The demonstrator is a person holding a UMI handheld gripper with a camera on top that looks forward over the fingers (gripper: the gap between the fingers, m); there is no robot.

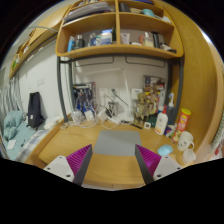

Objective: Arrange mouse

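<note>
My gripper [113,166] is held over a wooden desk [60,148], open, with nothing between its magenta pads [80,160]. A grey mouse mat [115,143] lies flat on the desk just ahead of the fingers and reaches in between them. I cannot pick out a mouse with certainty. A small white rounded object [166,150] lies on the desk just to the right of the right finger.
A white mug [187,153], a white bottle [162,122] and an orange container [184,120] crowd the desk's right side. Clutter lines the back wall under a wooden shelf unit [115,48]. A black bag [35,108] hangs at the left.
</note>
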